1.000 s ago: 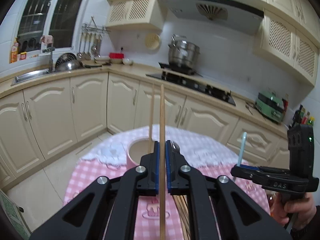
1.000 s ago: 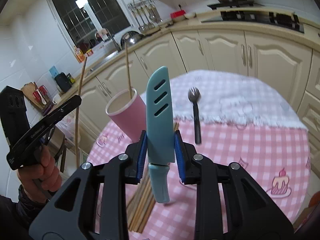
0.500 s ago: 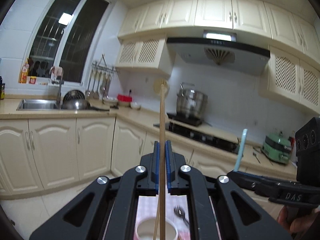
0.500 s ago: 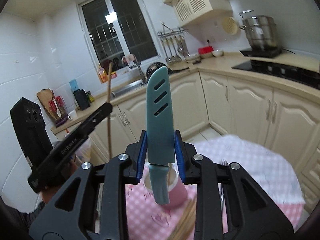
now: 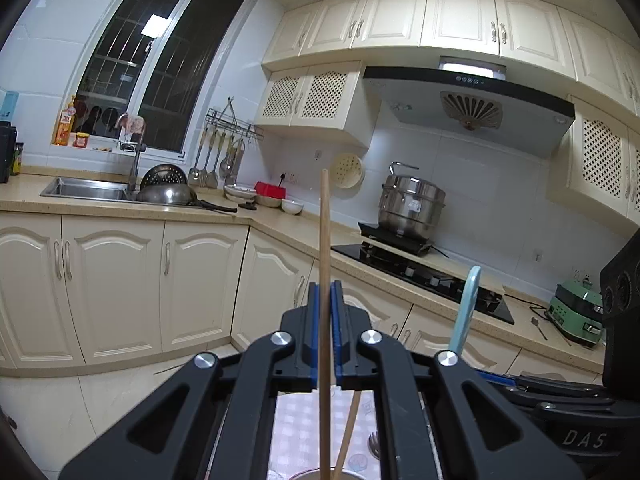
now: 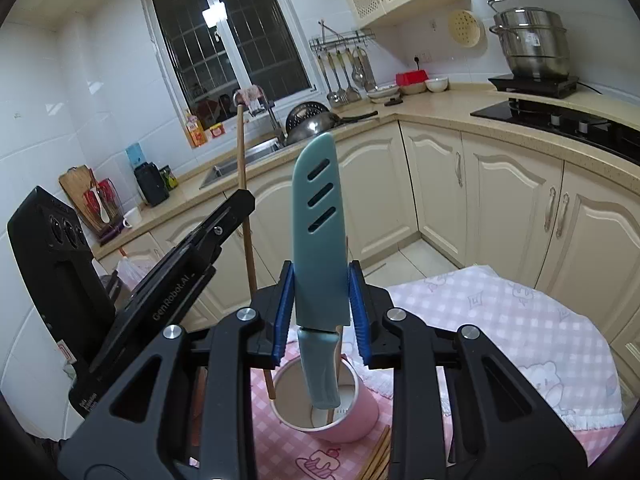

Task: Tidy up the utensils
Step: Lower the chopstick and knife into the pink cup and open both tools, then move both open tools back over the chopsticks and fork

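Note:
My left gripper [image 5: 325, 300] is shut on a wooden chopstick [image 5: 324, 264] held upright; its lower end hangs at the rim of the pink cup [image 6: 352, 412], as the right wrist view shows [image 6: 245, 200]. My right gripper [image 6: 320, 300] is shut on a sheathed teal knife [image 6: 318, 224], blade up, handle end hanging over the cup's mouth. One chopstick [image 6: 333, 396] stands inside the cup. The left gripper [image 6: 236, 208] is to the left of the knife. The knife tip [image 5: 466, 308] shows in the left wrist view.
The cup stands on a round table with a pink checked cloth [image 6: 520, 328]. More chopsticks [image 6: 378, 460] lie on the cloth in front of the cup. A fork [image 5: 374, 442] lies beyond the cup. Kitchen cabinets [image 5: 120, 280] and a stove [image 5: 420, 272] surround the table.
Both grippers tilted up and came in over the cup. The chopstick and the knife now hang upright at the cup's mouth, closer together than before.

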`<state>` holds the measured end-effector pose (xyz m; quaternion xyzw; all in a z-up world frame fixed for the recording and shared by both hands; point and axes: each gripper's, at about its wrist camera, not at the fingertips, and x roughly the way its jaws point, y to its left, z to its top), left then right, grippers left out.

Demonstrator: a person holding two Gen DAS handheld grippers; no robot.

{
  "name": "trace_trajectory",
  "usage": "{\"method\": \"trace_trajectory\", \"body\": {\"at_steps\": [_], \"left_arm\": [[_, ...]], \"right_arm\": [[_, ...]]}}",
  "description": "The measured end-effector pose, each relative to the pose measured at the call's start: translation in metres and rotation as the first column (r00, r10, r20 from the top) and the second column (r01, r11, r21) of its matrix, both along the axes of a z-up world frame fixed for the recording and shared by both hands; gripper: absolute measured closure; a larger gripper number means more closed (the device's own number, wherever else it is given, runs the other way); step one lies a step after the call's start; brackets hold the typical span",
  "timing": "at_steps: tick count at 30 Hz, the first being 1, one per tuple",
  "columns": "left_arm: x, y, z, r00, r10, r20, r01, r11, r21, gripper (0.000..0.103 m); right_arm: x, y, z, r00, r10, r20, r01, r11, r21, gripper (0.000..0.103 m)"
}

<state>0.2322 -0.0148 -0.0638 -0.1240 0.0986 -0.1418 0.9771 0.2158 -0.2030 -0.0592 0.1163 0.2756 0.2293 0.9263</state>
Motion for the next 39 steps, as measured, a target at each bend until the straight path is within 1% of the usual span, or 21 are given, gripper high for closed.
{"method": "trace_trajectory", "body": {"at_steps": [4,7,8,9,10,11,12,14,17,18,19,21,22,24,32,39], "left_arm": [[0.002,-0.003,-0.013,1.0,-0.004,-0.009,0.004,1.0,0.014,0.098],[0.003,-0.006,-0.022,0.999,-0.022,-0.03,0.023,0.999,0.034,0.097],[0.003,-0.005,-0.024,0.999,-0.034,-0.039,0.035,0.999,0.036,0.092],[0.002,-0.005,-0.025,0.998,-0.039,-0.044,0.041,0.998,0.038,0.074],[0.0,-0.003,-0.027,0.998,-0.039,-0.046,0.041,0.998,0.041,0.063],[-0.002,-0.001,-0.028,0.999,-0.026,-0.046,0.028,0.999,0.042,0.05],[-0.004,0.002,-0.028,0.999,-0.028,-0.043,0.03,0.999,0.037,0.048],[-0.008,0.006,-0.027,0.999,-0.029,-0.043,0.031,0.998,0.05,0.046],[-0.015,0.009,-0.025,0.999,-0.02,-0.042,0.023,0.998,0.062,0.032],[-0.018,0.011,-0.023,0.999,-0.02,-0.04,0.022,0.998,0.065,0.027],[-0.021,0.012,-0.021,0.999,-0.018,-0.038,0.021,0.997,0.072,0.024],[-0.029,0.013,-0.015,0.999,-0.016,-0.035,0.019,0.996,0.092,0.015],[-0.033,0.013,-0.013,0.999,-0.015,-0.035,0.018,0.995,0.102,0.014],[-0.041,0.014,-0.009,0.999,-0.012,-0.032,0.016,0.992,0.121,0.012],[-0.063,0.016,-0.001,0.998,-0.008,-0.061,0.018,0.987,0.16,0.011],[-0.081,0.011,0.001,0.996,-0.013,-0.084,0.03,0.98,0.198,0.011]], "right_arm": [[0.004,0.004,-0.009,1.0,0.006,-0.024,-0.007,1.0,-0.013,0.076],[0.006,0.004,-0.019,0.998,0.01,-0.066,-0.011,1.0,-0.02,0.075],[0.007,0.003,-0.02,0.997,0.009,-0.079,-0.01,1.0,-0.016,0.074],[0.007,0.001,-0.022,0.996,0.007,-0.089,-0.007,1.0,-0.009,0.072],[0.005,-0.003,-0.022,0.996,-0.007,-0.089,0.007,1.0,-0.004,0.061],[0.004,-0.006,-0.021,0.996,-0.016,-0.086,0.016,1.0,0.0,0.054],[0.002,-0.01,-0.02,0.996,-0.02,-0.082,0.021,1.0,0.011,0.047],[-0.001,-0.014,-0.018,0.996,-0.027,-0.082,0.029,0.999,0.017,0.046],[-0.008,-0.025,-0.013,0.997,-0.046,-0.067,0.049,0.998,0.042,0.036],[-0.01,-0.029,-0.011,0.997,-0.055,-0.059,0.058,0.997,0.048,0.03],[-0.011,-0.032,-0.009,0.997,-0.063,-0.053,0.066,0.996,0.054,0.026],[-0.015,-0.039,-0.006,0.996,-0.078,-0.049,0.081,0.994,0.07,0.021],[-0.016,-0.042,-0.005,0.995,-0.086,-0.049,0.089,0.993,0.076,0.019],[-0.02,-0.048,-0.003,0.994,-0.102,-0.048,0.106,0.991,0.081,0.017],[-0.032,-0.064,0.002,0.99,-0.129,-0.05,0.132,0.988,0.083,0.017],[-0.043,-0.074,0.002,0.986,-0.15,-0.071,0.154,0.986,0.06,0.017]]}}
